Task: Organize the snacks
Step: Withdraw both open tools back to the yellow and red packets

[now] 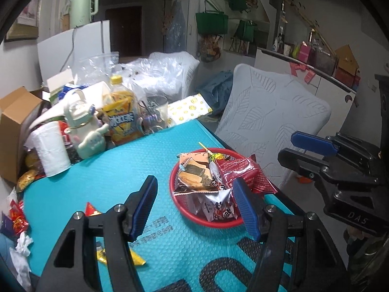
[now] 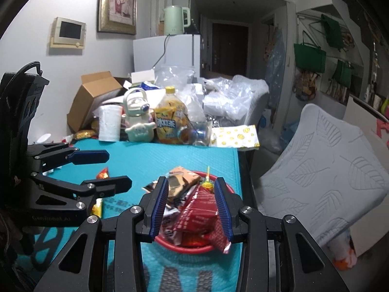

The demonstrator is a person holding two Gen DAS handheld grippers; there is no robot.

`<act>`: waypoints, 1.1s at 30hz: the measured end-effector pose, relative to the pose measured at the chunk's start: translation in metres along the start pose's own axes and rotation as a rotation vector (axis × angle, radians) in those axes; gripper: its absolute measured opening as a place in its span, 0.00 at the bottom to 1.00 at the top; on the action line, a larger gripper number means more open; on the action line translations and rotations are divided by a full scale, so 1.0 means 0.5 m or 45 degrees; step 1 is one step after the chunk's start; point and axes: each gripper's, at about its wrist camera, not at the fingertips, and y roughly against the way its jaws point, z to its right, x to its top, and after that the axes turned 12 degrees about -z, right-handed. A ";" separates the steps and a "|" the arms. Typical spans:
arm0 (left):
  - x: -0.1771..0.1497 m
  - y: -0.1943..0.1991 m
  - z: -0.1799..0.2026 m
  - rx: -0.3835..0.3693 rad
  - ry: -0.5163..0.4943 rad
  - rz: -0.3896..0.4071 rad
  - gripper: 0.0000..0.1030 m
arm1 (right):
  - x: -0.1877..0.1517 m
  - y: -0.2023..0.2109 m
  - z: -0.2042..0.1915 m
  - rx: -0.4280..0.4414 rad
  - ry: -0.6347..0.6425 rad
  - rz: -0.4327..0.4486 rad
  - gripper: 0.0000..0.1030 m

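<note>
My right gripper [image 2: 192,209] hangs level over the red basket [image 2: 226,188] of snacks, fingers spread, gripping nothing. At nine o'clock my left gripper [image 1: 194,209] points across the teal desk [image 1: 121,175], fingers wide, empty. Two wrappers [image 2: 102,174] lie beyond.

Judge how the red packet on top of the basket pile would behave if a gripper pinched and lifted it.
The red packet looks like thin crinkled film, so it would probably flex and crumple rather than stay stiff. Its glossy surface may be slippery between the pads. It rests loosely on other wrappers in the red basket, partly over the rim, so a push would likely slide it off.
</note>
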 end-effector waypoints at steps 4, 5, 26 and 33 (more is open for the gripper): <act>-0.022 0.045 -0.004 0.031 -0.003 0.049 0.61 | -0.011 0.034 -0.026 0.005 0.002 0.034 0.38; -0.030 0.058 -0.005 0.040 -0.003 0.060 0.61 | -0.014 0.040 -0.031 0.007 0.003 0.039 0.39; -0.171 0.214 -0.067 0.154 0.039 0.182 0.62 | -0.075 0.100 -0.195 0.178 0.070 0.078 0.45; -0.211 0.236 -0.106 0.217 0.080 0.187 0.62 | -0.090 0.068 -0.247 0.279 0.092 0.035 0.45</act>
